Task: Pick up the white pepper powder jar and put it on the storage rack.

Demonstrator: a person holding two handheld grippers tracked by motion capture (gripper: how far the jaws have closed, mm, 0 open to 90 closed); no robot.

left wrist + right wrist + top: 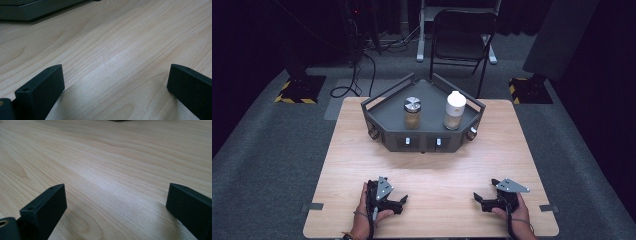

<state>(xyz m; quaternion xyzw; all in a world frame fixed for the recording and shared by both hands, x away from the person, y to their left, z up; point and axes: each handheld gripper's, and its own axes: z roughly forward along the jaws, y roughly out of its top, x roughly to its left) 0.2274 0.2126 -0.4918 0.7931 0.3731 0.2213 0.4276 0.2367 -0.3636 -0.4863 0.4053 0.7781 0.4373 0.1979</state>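
Note:
A dark grey corner-shaped rack stands at the table's far middle. On it are a glass jar with a silver lid holding brown powder, and to its right a jar with a white cap. My left gripper rests low on the table near the front left, open, nothing between its jaws. My right gripper rests near the front right, also open and empty. Both point toward the table's middle, well short of the rack.
The wooden table is bare between the grippers and the rack, whose edge shows at the top left of the left gripper view. A folding chair and cables lie on the floor behind the table.

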